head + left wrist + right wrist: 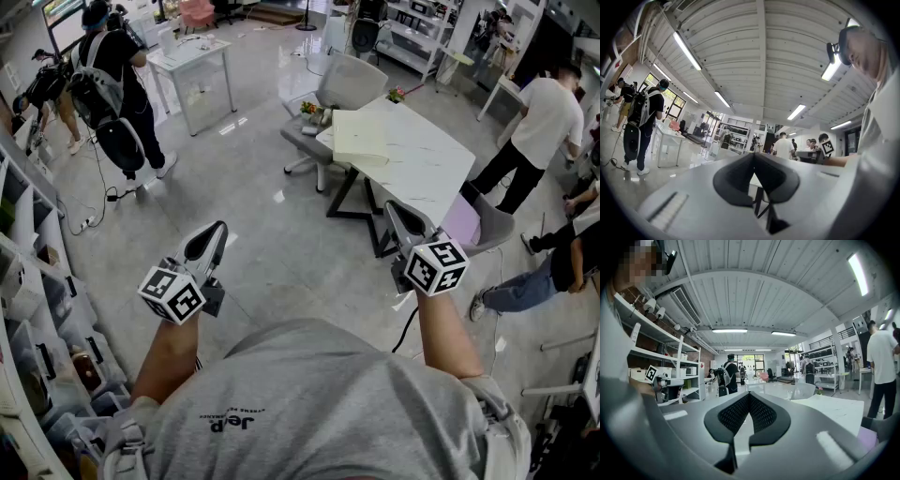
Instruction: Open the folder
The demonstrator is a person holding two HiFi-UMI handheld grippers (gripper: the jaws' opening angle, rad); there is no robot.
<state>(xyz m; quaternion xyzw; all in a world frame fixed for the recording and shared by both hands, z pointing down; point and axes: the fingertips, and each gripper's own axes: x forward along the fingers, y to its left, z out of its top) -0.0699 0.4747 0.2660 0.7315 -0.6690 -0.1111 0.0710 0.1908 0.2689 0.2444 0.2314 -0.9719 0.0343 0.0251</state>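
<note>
Holding: left tongs (217,231) and right tongs (394,212) are both pressed together and empty, level above the floor.
Folder: the pale folder (361,139) lies closed on the white surface (436,173), upper centre, well apart from both tongs.
Risk: arriving with their tips together, the tongs would likely shove the folder along instead of catching its cover edge.
Views: only the head view shows the folder; the right gripper view shows just bare surface at lower right.

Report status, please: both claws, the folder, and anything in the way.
Left claw shut, empty; right claw shut, empty. Folder flat on white table, looks closed, both claws well short of it. Grey chair at table's far edge, not blocking.
</note>
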